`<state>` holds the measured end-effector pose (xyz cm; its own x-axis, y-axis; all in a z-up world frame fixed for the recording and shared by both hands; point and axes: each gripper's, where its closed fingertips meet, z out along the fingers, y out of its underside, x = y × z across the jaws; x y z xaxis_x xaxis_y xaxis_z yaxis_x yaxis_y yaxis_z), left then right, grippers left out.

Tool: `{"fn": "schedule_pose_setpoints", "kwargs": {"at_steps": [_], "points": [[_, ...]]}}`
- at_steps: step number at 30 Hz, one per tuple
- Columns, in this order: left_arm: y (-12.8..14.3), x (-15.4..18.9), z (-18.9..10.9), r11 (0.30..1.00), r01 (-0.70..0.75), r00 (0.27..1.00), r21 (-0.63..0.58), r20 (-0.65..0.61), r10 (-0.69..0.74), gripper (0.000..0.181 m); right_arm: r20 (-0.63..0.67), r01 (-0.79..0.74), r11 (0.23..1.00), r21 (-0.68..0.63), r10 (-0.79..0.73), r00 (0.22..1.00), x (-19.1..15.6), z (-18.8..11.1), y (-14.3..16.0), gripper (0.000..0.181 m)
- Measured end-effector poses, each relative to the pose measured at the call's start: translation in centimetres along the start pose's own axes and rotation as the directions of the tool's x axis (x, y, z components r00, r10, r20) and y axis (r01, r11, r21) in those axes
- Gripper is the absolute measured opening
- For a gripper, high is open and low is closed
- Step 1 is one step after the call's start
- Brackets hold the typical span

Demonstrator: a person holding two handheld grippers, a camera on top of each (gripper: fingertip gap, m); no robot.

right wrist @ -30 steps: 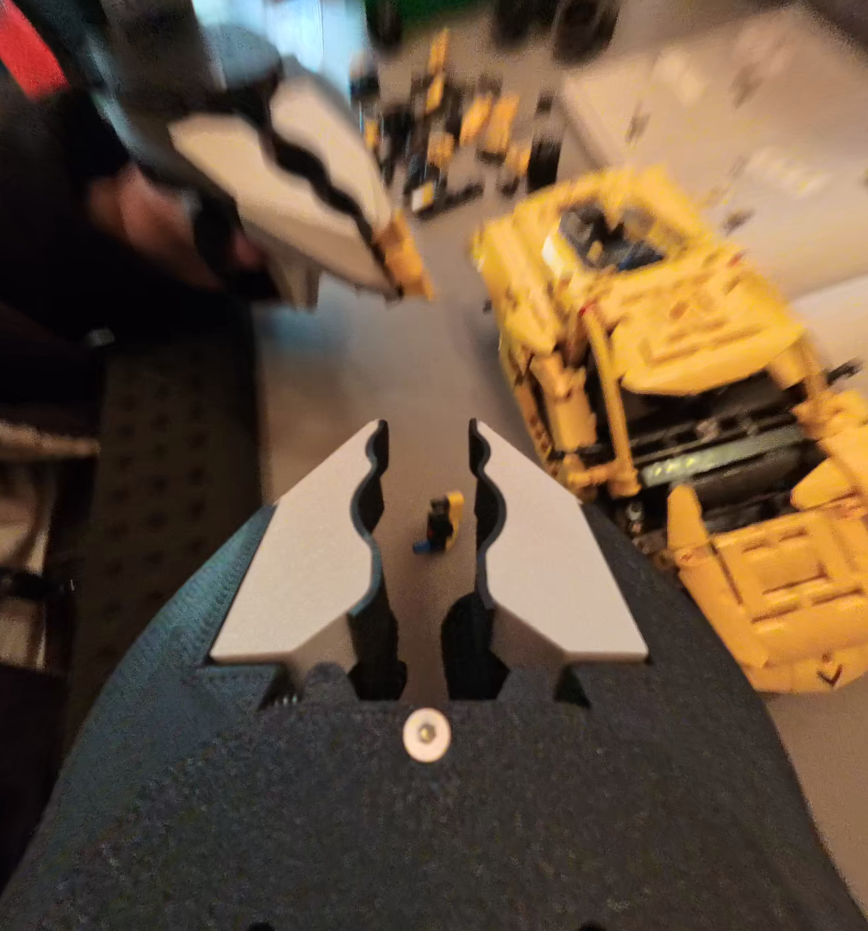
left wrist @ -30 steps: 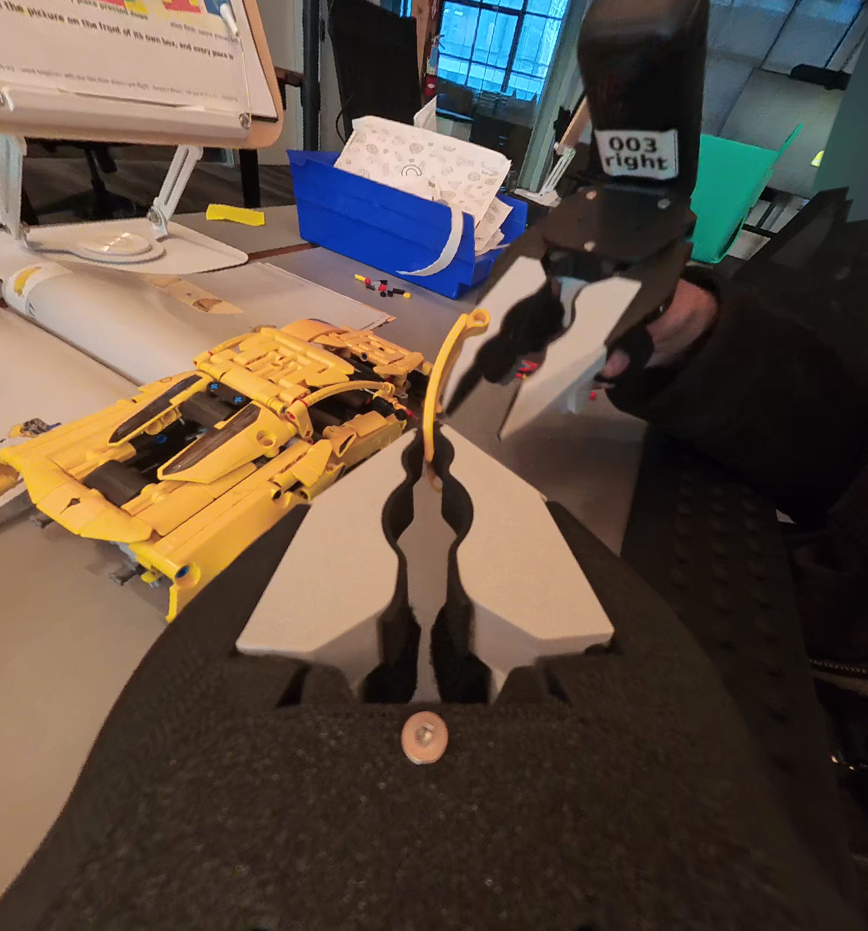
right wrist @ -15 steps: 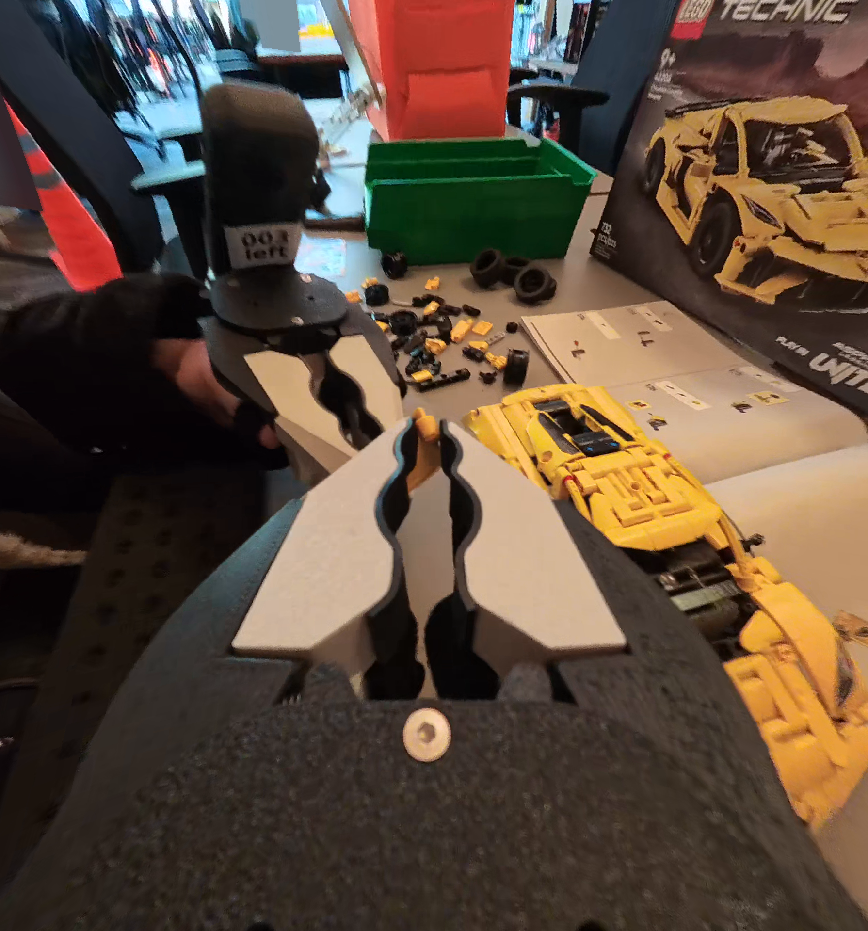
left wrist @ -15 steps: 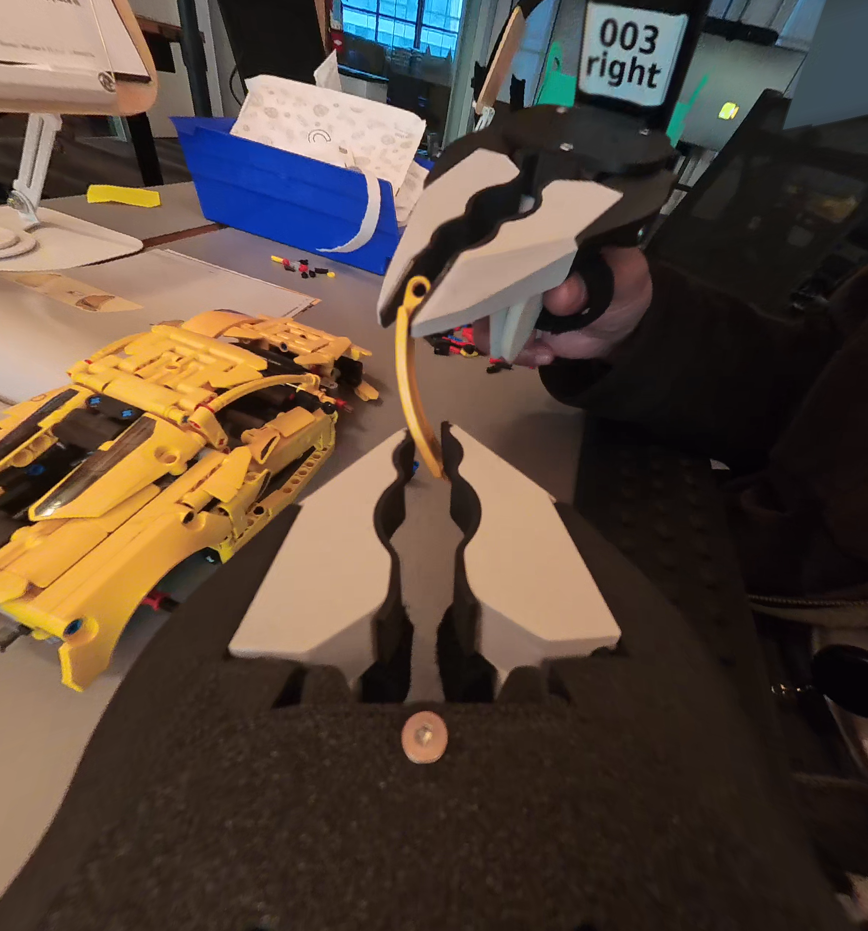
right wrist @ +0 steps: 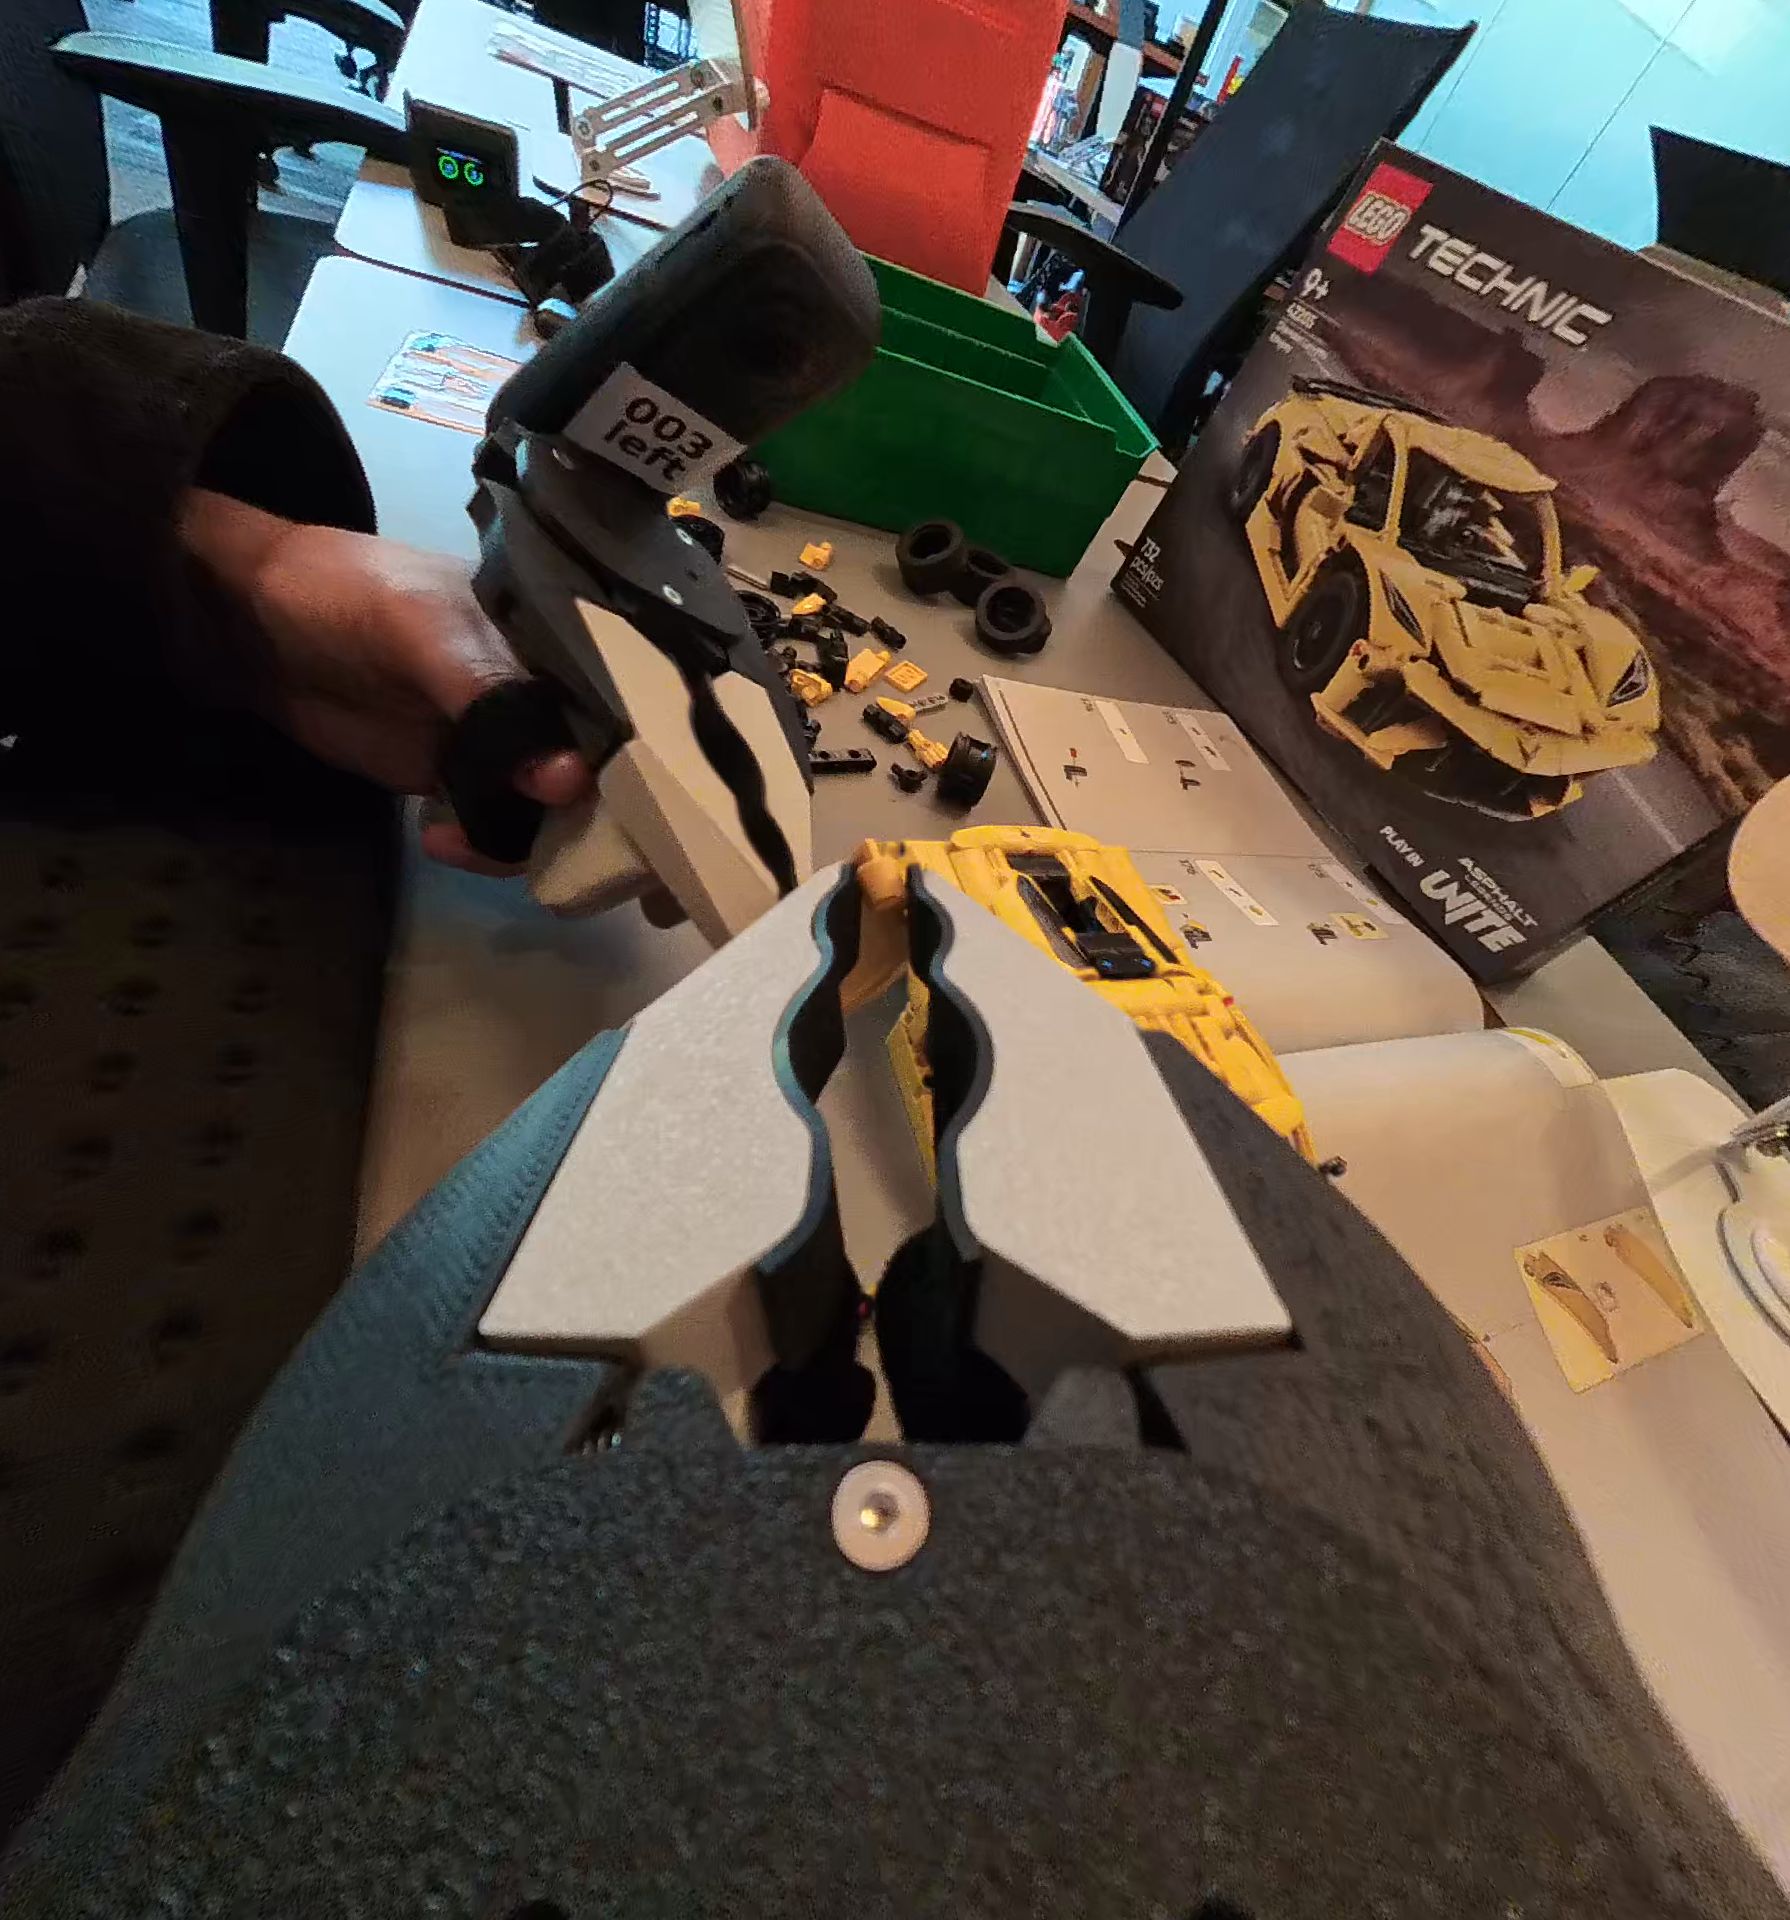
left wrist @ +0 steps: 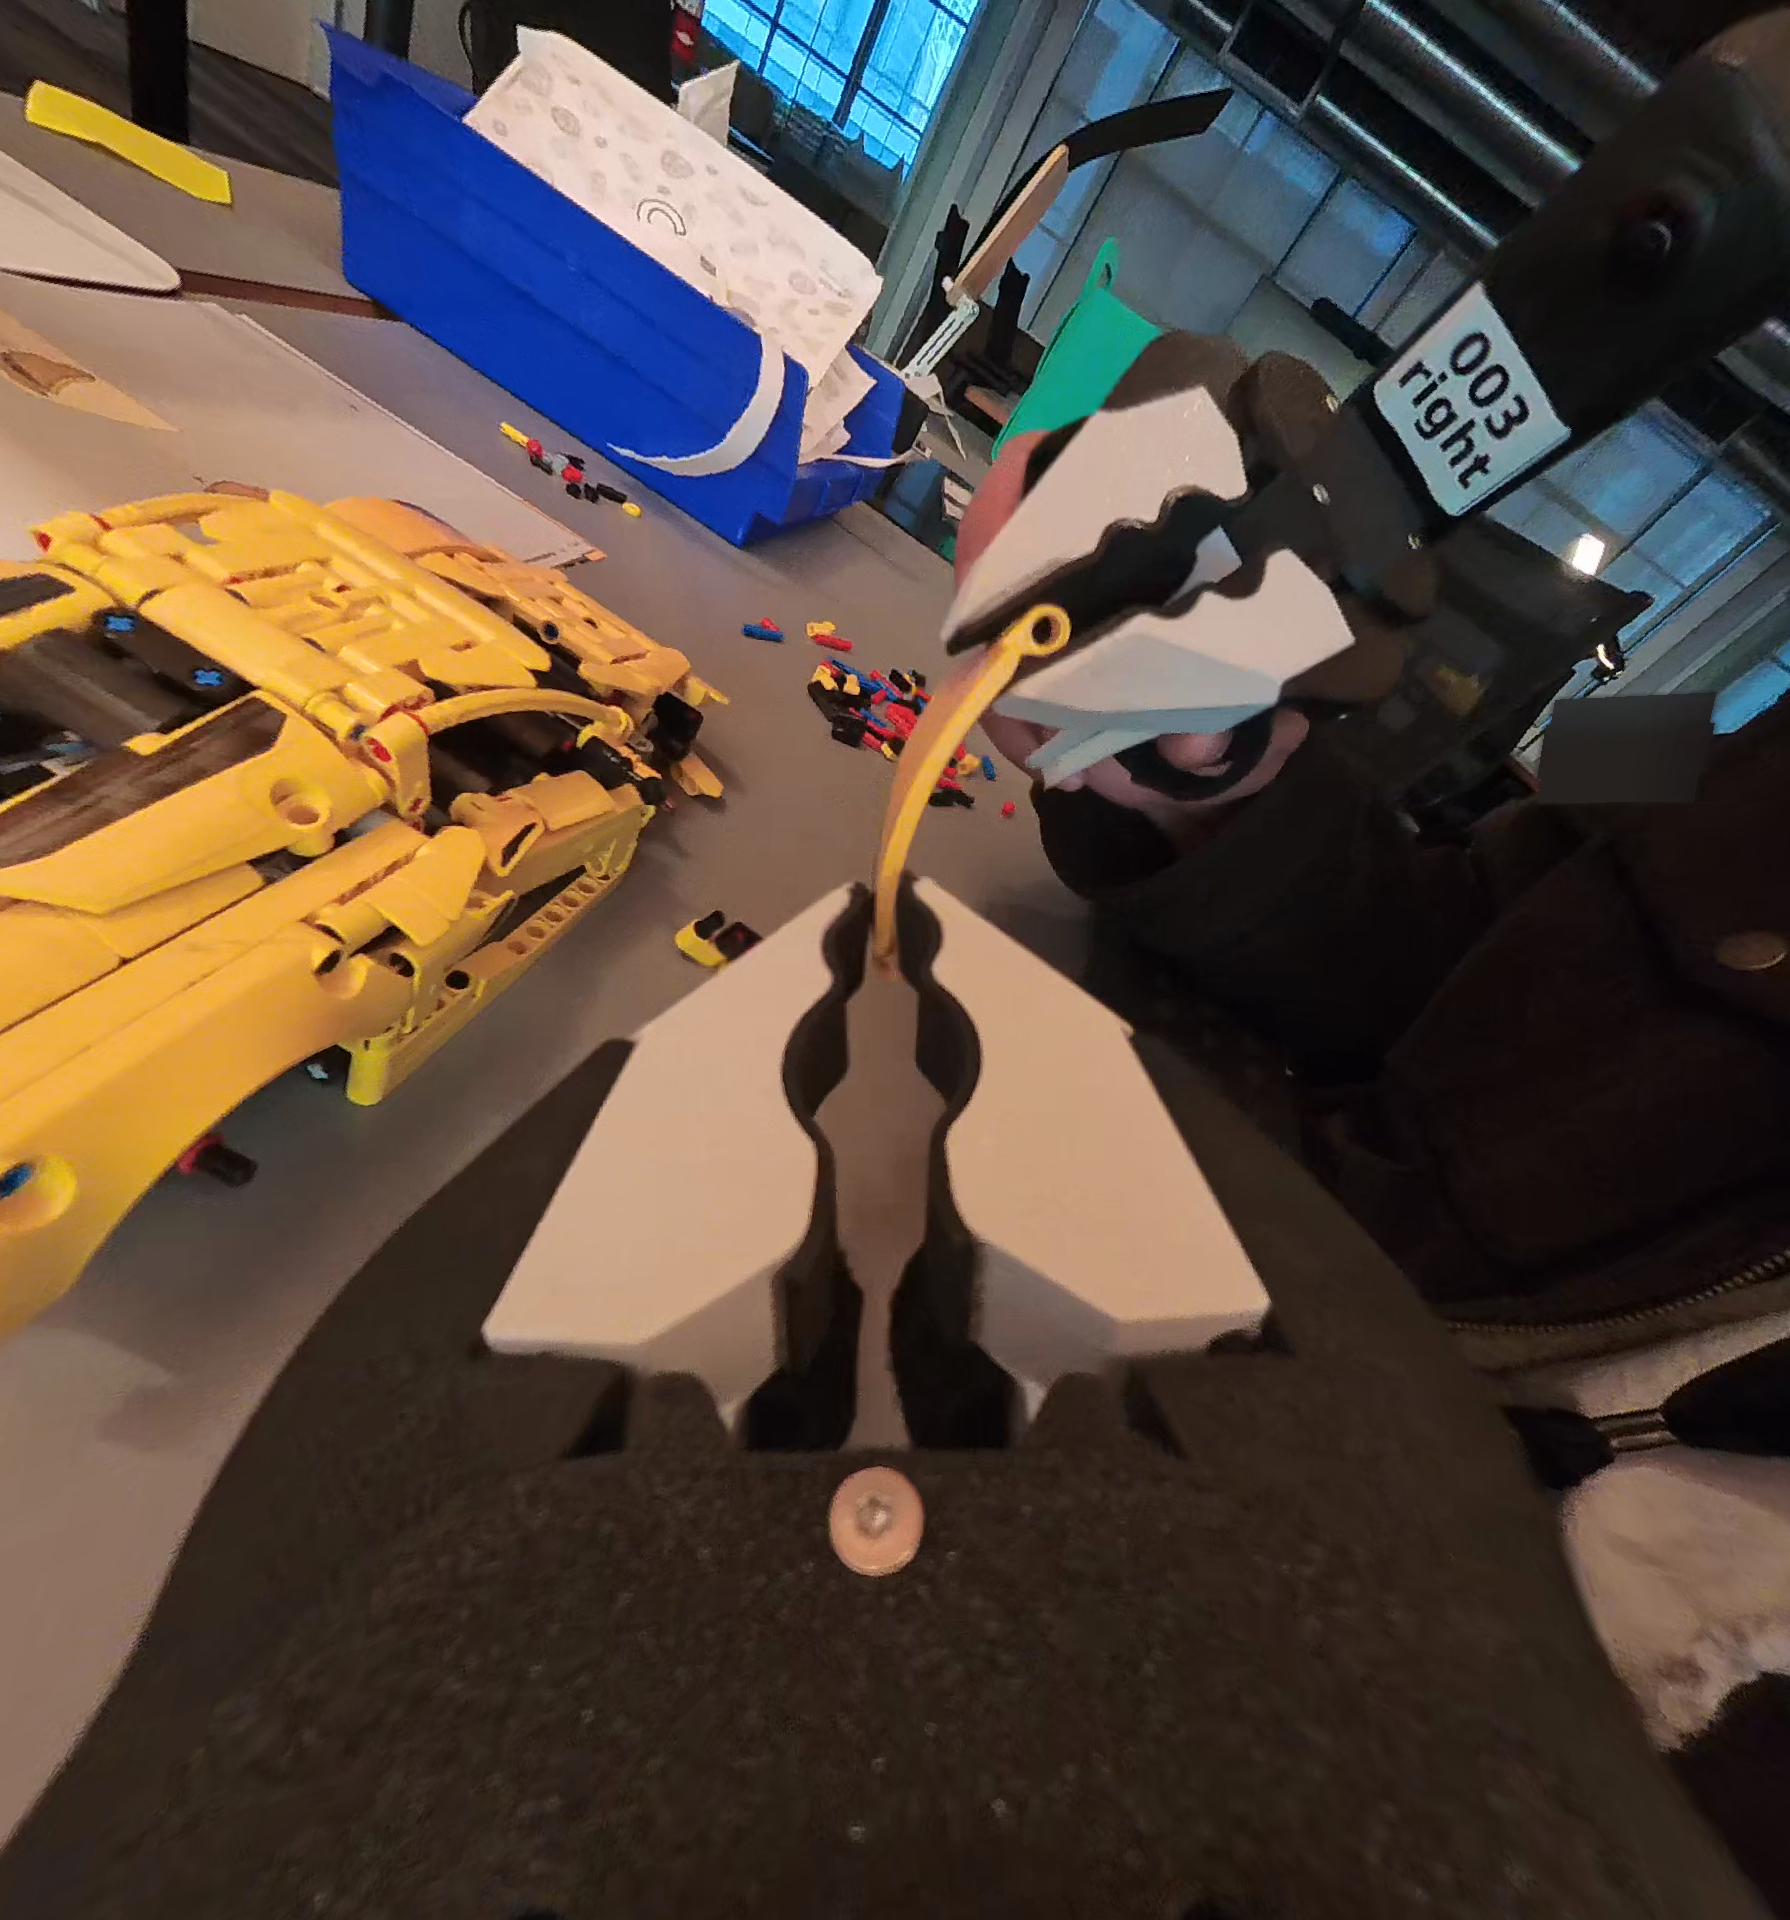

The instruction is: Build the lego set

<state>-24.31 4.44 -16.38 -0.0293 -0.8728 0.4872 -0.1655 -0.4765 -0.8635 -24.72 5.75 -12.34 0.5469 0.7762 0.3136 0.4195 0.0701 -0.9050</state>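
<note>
Yellow curved strip (left wrist: 935, 756) spans both grippers: the left gripper (left wrist: 883, 914) pinches its lower end, the right gripper (left wrist: 1010, 639) clamps its ringed top. Both carry white printed tags. Beside them on the grey table (left wrist: 787, 831) sits the yellow car model (left wrist: 278, 769), with its printed box (right wrist: 1514, 540) standing behind.

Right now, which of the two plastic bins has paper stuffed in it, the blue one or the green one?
The blue bin, beyond the yellow car in the left wrist view: patterned white paper sticks out of its top. No paper shows in the green bin.
</note>
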Motion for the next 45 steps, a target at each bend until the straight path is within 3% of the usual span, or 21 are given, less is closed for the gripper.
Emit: {"fn": "schedule_pose_setpoints", "kwargs": {"at_steps": [5,8,11,14,16,19,23,34,41,43,45], "points": [[1.0,-0.5,0.3,0.998,-0.008,0.999,-0.057,0.043,0.011,0.002,0.02,-0.12,0.992,-0.029,0.121,0.992,0.0,0.5,0.9,0.01],[0.5,-2.1,-0.7,0.999,0.048,0.993,-0.021,0.11,-0.045,0.002,0.048,-0.227,0.971,-0.078,0.231,0.972,1.5,-1.1,3.2,0.035],[0.0,-2.7,-1.1,0.995,0.096,0.988,0.013,0.12,-0.097,0.002,0.15,-0.364,0.896,-0.253,0.408,0.9,0.9,-2.3,8.0,0.04],[0.2,-2.2,-0.8,0.999,0.035,0.991,-0.01,0.129,-0.033,0.002,0.163,-0.316,0.841,-0.439,0.42,0.893,-0.7,-1.8,12.0,0.041],[0.2,-2.0,-0.7,1.0,-0.008,0.99,-0.015,0.138,0.01,0.002,0.165,-0.343,0.807,-0.48,0.467,0.869,-1.1,-1.5,13.0,0.04],[0.1,-2.0,-0.7,1.0,-0.006,0.99,-0.011,0.141,0.008,0.002,0.153,-0.433,0.757,-0.489,0.563,0.812,-1.0,-1.7,13.1,0.036],[0.8,-2.6,-0.5,0.999,0.019,0.987,-0.04,0.162,-0.012,0.002,0.148,-0.428,0.735,-0.526,0.574,0.805,-1.6,-1.3,13.6,0.032],[5.7,-4.9,1.5,0.946,0.055,0.948,-0.318,0.315,0.051,0.002,0.247,-0.434,0.749,-0.5,0.604,0.758,-4.4,0.9,11.4,0.021],[6.3,-5.1,1.7,0.935,0.053,0.938,-0.35,0.34,0.074,0.002,0.291,-0.354,0.781,-0.515,0.548,0.784,-6.1,1.7,11.3,0.01],[5.9,-5.4,1.4,0.945,0.069,0.936,-0.32,0.35,0.05,0.002,0.288,-0.307,0.807,-0.504,0.492,0.821,-5.8,1.6,11.3,0.007],[5.1,-5.3,1.1,0.959,0.081,0.94,-0.271,0.341,0.017,0.002,0.212,-0.225,0.852,-0.472,0.357,0.91,-3.9,1.4,11.4,0.007]]}}
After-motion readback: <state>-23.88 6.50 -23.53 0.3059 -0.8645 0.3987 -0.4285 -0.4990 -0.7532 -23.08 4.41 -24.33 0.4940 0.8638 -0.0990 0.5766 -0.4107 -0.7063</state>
